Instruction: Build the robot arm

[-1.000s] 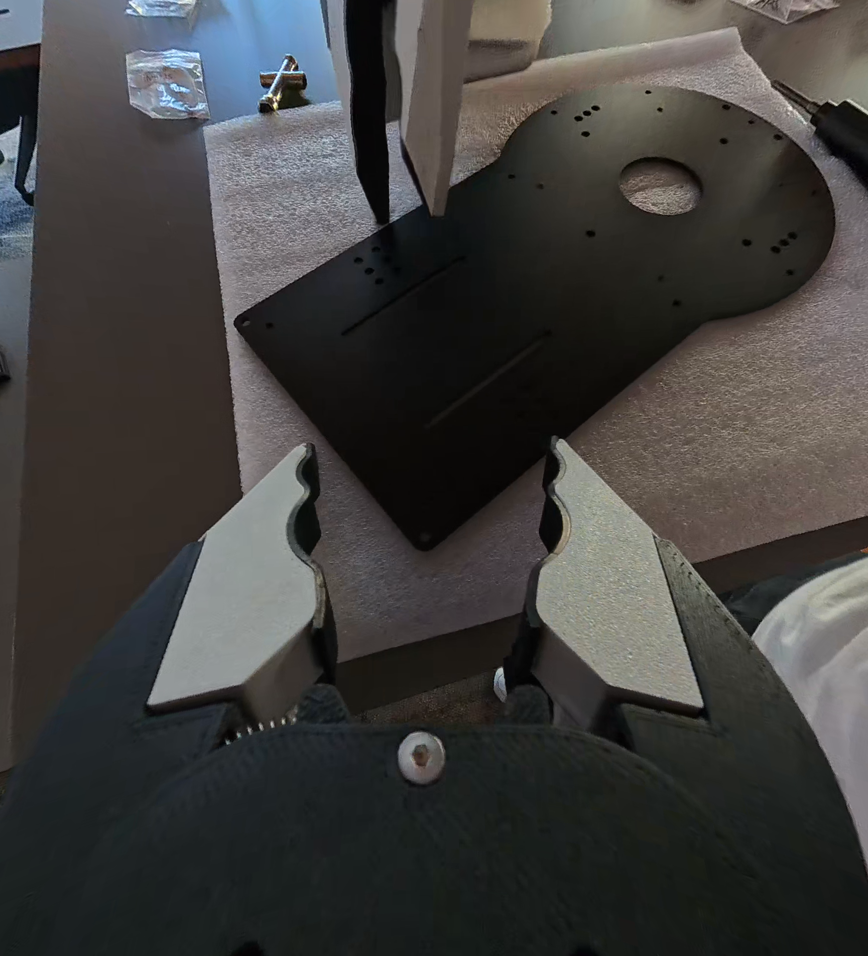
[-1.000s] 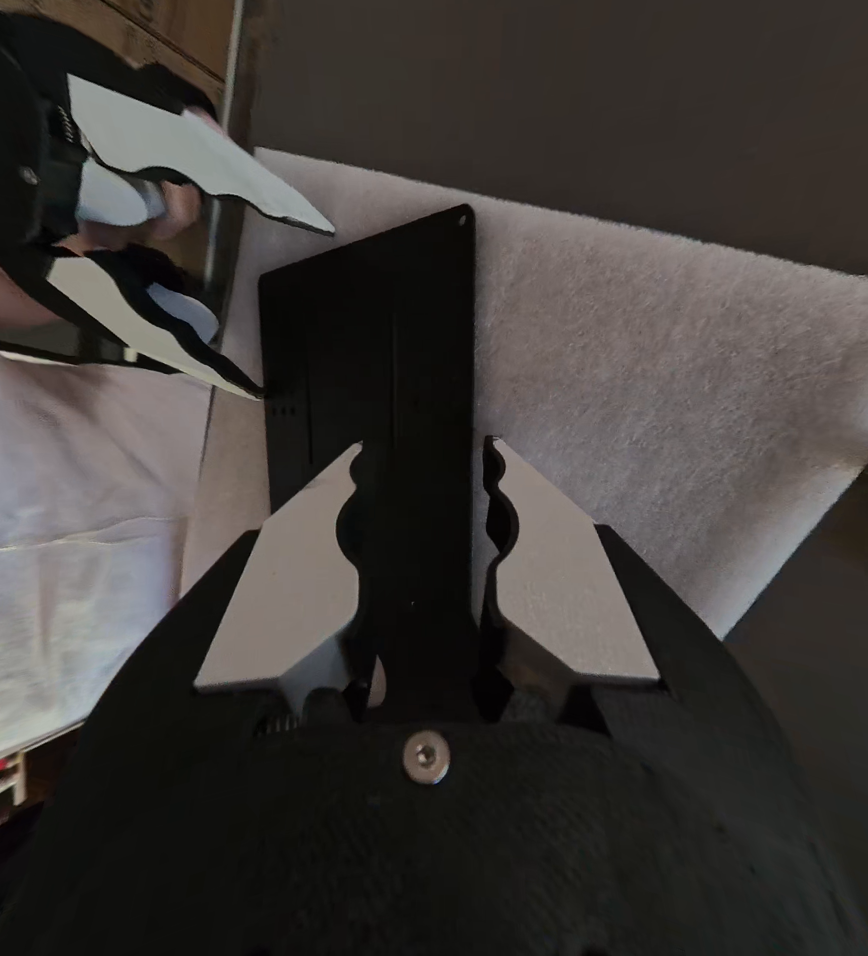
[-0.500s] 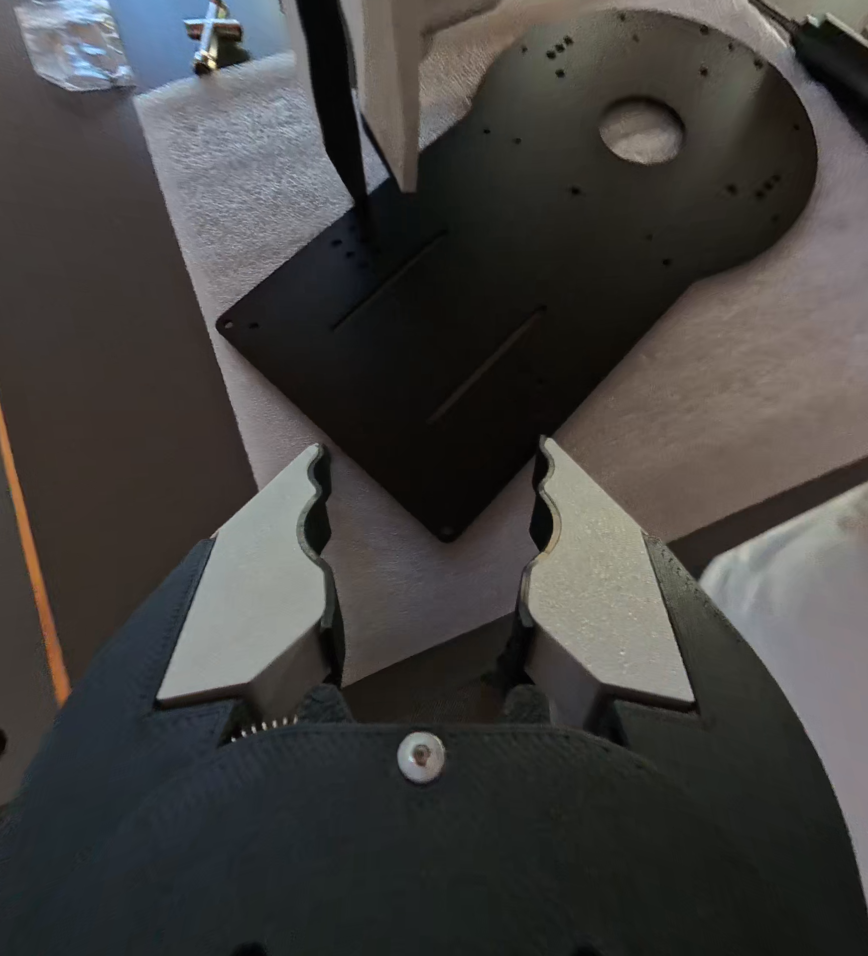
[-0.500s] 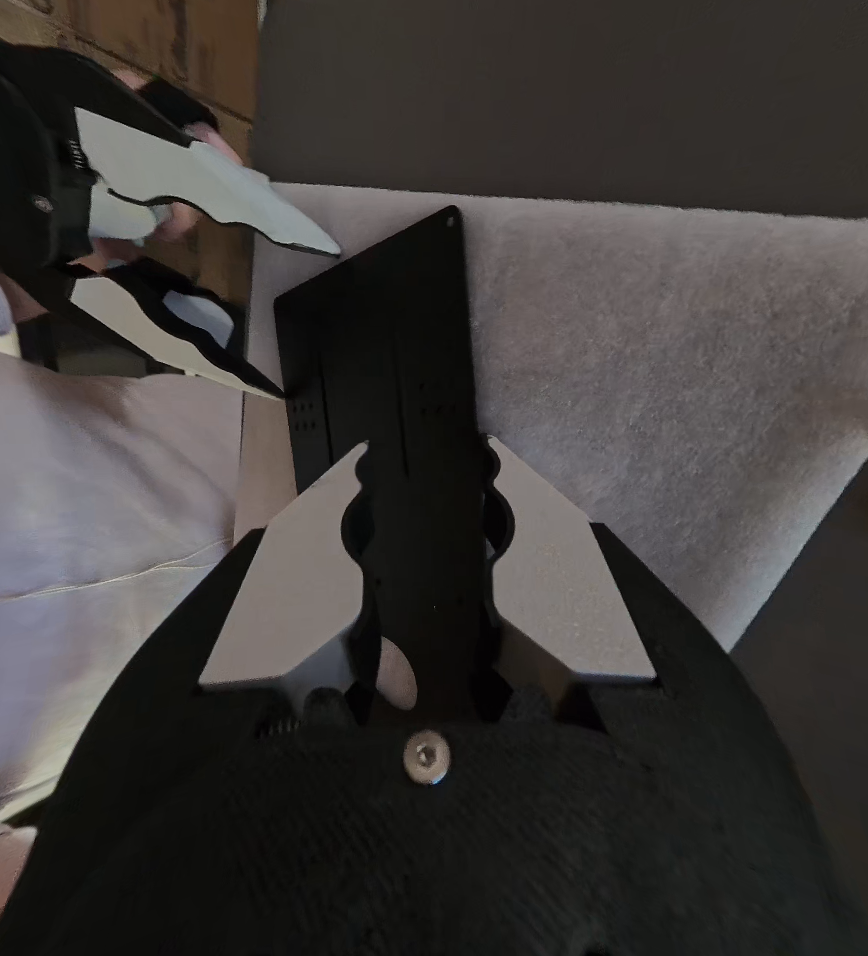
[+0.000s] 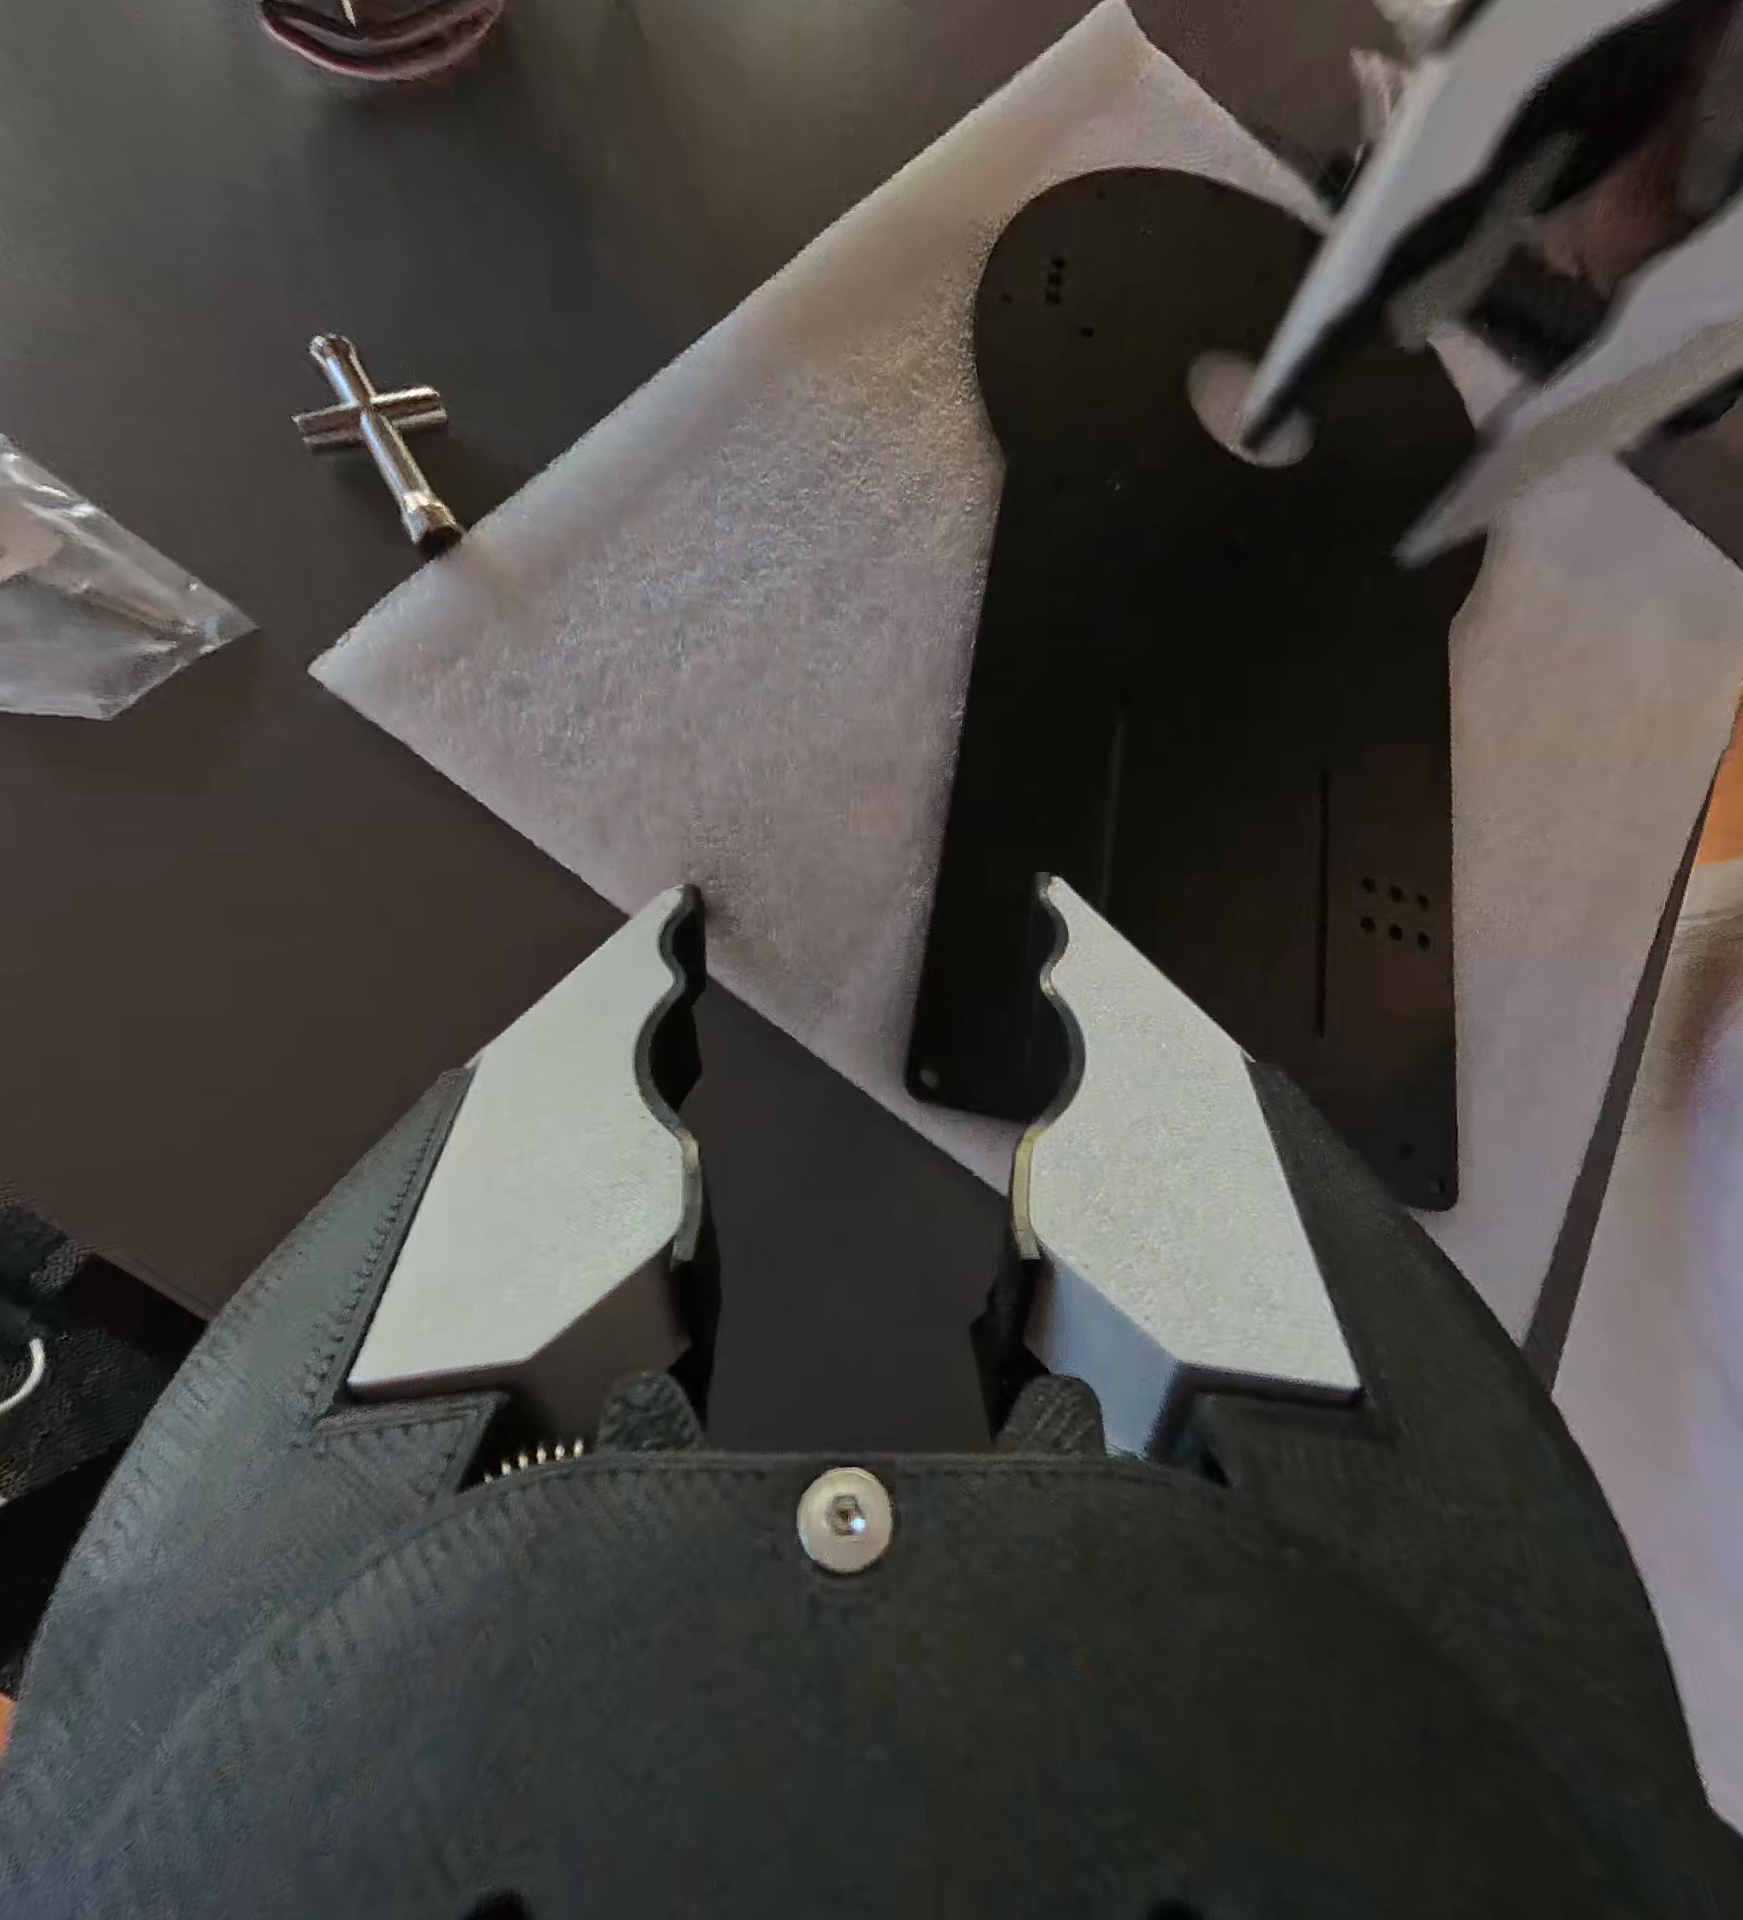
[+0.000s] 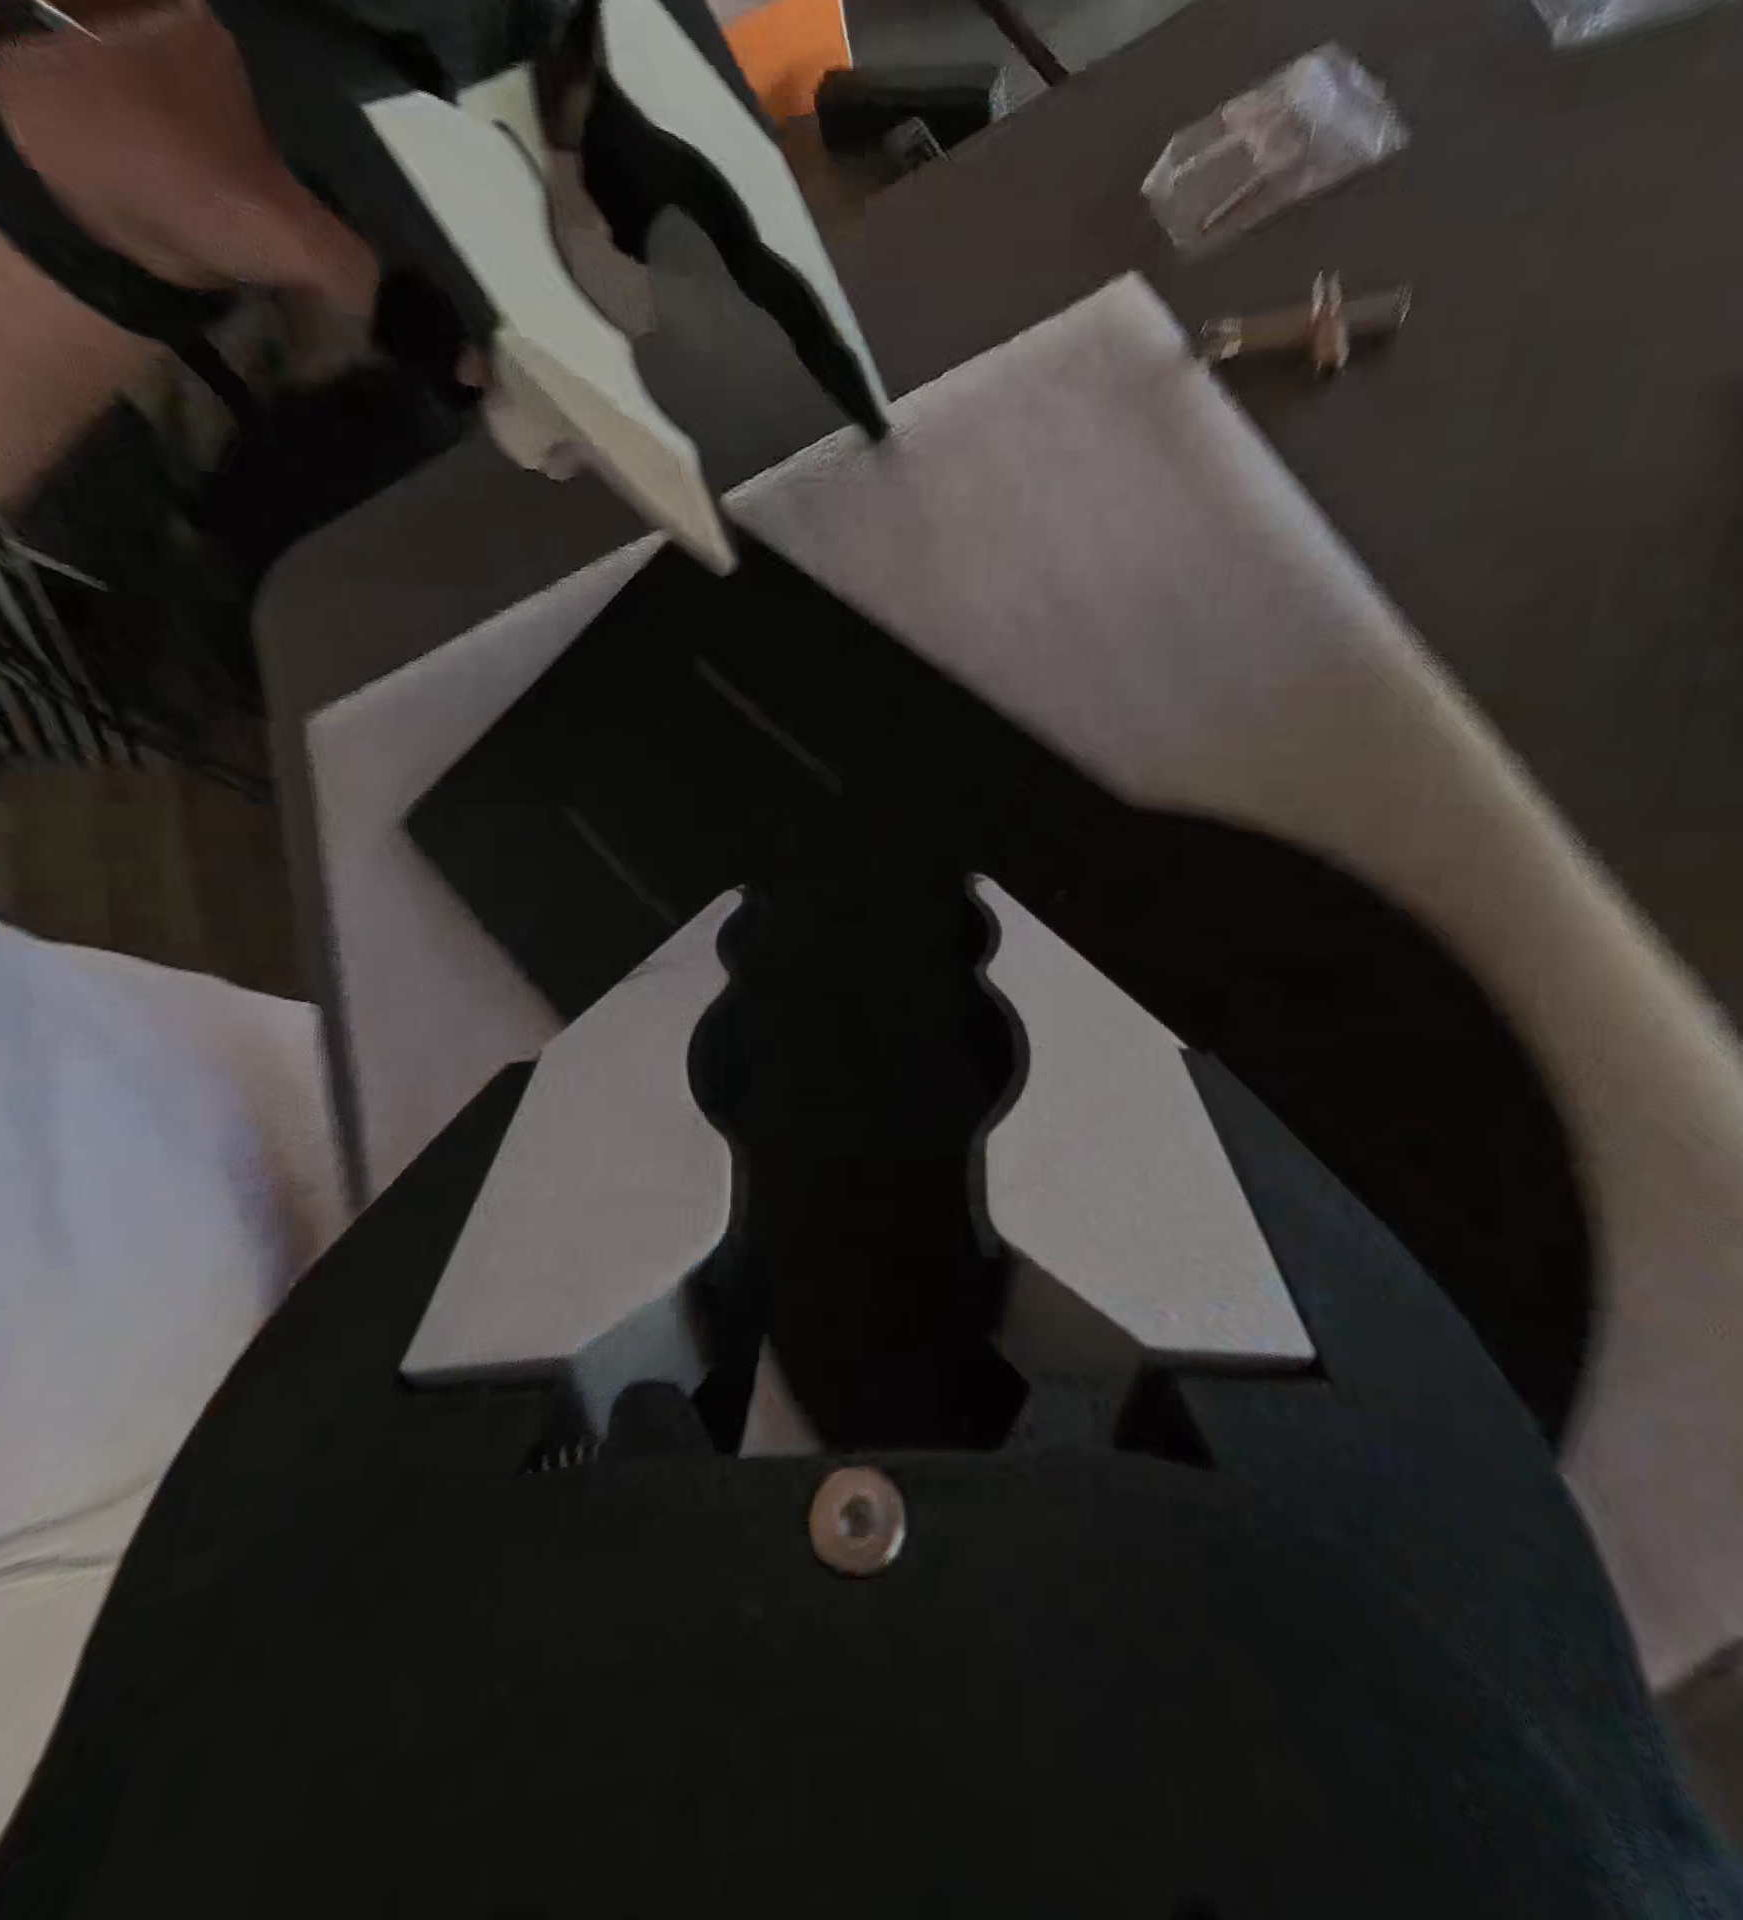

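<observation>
White foam sheet under black plate; right view motion-blurred, jaws apart

A metal cross wrench lies on the dark bench at the white foam sheet's corner; a clear plastic bag sits nearby.
</observation>
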